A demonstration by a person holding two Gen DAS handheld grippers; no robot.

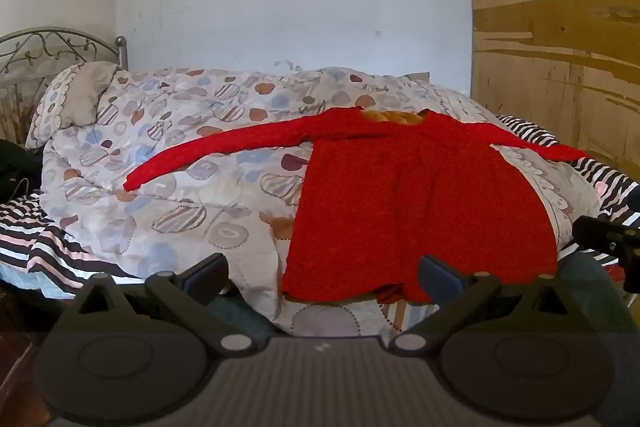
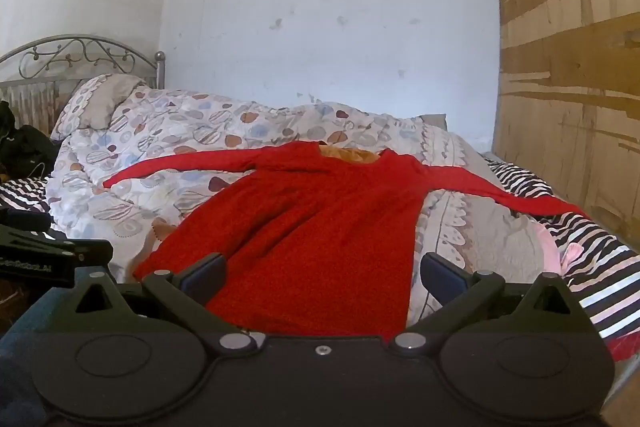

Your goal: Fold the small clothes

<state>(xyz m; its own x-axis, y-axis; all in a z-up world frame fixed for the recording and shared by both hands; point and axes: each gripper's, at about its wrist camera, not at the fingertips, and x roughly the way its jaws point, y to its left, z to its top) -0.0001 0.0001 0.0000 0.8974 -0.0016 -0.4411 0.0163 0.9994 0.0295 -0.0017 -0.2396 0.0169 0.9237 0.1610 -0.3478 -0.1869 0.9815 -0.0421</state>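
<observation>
A small red long-sleeved dress (image 1: 404,203) (image 2: 304,239) lies flat on the patterned quilt (image 1: 180,163) (image 2: 168,143), both sleeves spread out sideways and an orange lining showing at the neck. My left gripper (image 1: 322,275) hangs open in front of the hem's left part, nothing between its fingers. My right gripper (image 2: 322,273) is open too, just short of the hem, with the red cloth seen between the fingers but not touched. The right gripper's tip (image 1: 608,239) shows at the left wrist view's right edge.
The quilt covers a bed with a striped sheet (image 1: 36,239) (image 2: 592,267) beneath and a metal headboard (image 1: 52,47) (image 2: 76,55) at the left. A pillow (image 1: 76,99) leans against it. A white wall stands behind, a wooden panel (image 1: 560,47) at the right, dark clothing (image 2: 24,147) at far left.
</observation>
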